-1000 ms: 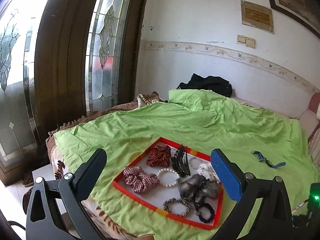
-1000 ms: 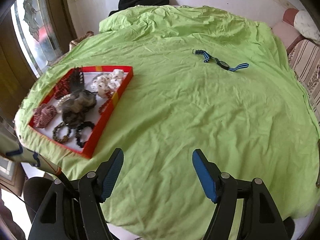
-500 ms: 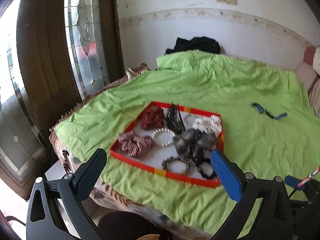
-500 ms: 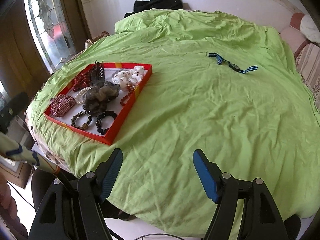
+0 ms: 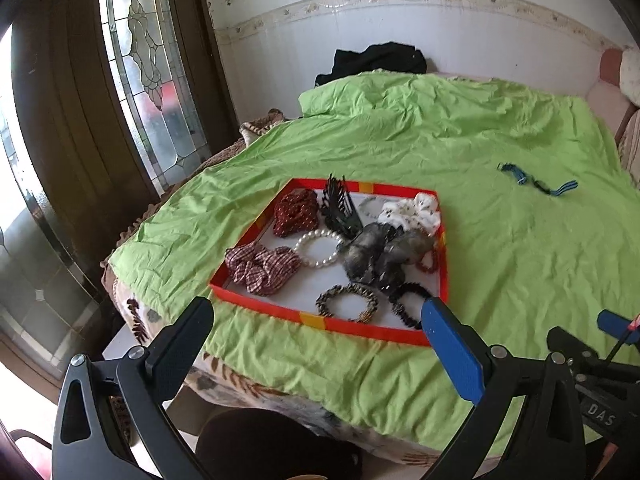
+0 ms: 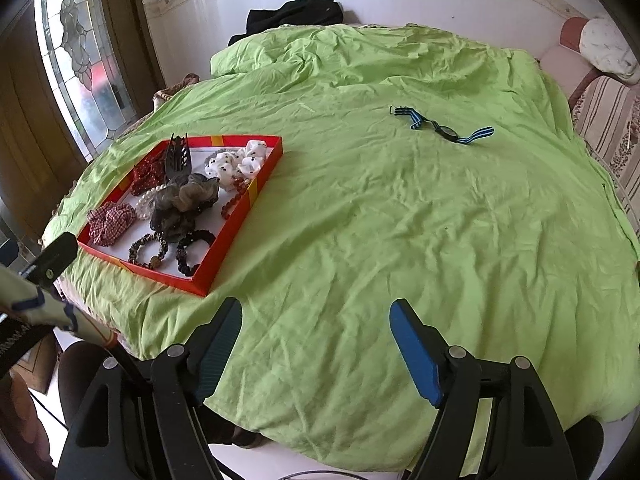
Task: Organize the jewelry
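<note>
Nearest the cameras, the left hand-held gripper (image 5: 316, 344) gapes wide and empty, the right hand-held gripper (image 6: 316, 344) is opening, empty too; beyond on the bed (image 6: 400, 220) sits the red tray (image 5: 360, 326) of jewelry, a blue-strapped watch (image 6: 442, 128) farther off

Your widest free lane is the bare green bedsheet (image 6: 400, 220) across the centre and right of the right wrist frame. The crowded red tray (image 6: 236, 226) blocks the left; the striped watch (image 6: 444, 130) lies upper centre.
</note>
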The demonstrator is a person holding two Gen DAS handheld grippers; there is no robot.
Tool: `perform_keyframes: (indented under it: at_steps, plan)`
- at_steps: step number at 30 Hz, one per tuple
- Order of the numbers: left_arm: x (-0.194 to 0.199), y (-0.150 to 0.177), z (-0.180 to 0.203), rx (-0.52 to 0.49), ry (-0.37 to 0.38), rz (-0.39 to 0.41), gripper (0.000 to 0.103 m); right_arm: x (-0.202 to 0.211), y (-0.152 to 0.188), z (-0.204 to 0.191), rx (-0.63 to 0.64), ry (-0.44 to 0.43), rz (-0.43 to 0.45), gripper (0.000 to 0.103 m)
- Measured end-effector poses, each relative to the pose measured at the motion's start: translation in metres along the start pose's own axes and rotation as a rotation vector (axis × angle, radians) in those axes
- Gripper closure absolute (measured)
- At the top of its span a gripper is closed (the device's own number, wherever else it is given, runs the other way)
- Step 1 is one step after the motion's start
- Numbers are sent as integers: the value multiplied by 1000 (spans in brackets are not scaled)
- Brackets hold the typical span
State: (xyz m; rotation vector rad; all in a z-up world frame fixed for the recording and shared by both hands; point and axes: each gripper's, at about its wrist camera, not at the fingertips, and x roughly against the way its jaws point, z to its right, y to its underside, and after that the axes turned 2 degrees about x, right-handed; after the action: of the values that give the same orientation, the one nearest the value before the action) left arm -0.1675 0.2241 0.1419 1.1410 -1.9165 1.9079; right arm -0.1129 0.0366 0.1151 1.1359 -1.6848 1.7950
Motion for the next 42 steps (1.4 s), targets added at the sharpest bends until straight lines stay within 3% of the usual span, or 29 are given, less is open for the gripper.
perform_keyframes:
  at_steps: [18, 32, 42]
  plan:
    - [-21, 7, -5, 8, 44, -81, 0, -7, 3, -14, 34, 12, -20, 22]
    - [-25, 8, -7, 19, 44, -96, 0, -8, 3, -19, 48, 0, -18, 22]
    - [-16, -2, 19, -13, 55, -90, 0, -9, 4, 6, -6, -28, -19, 21]
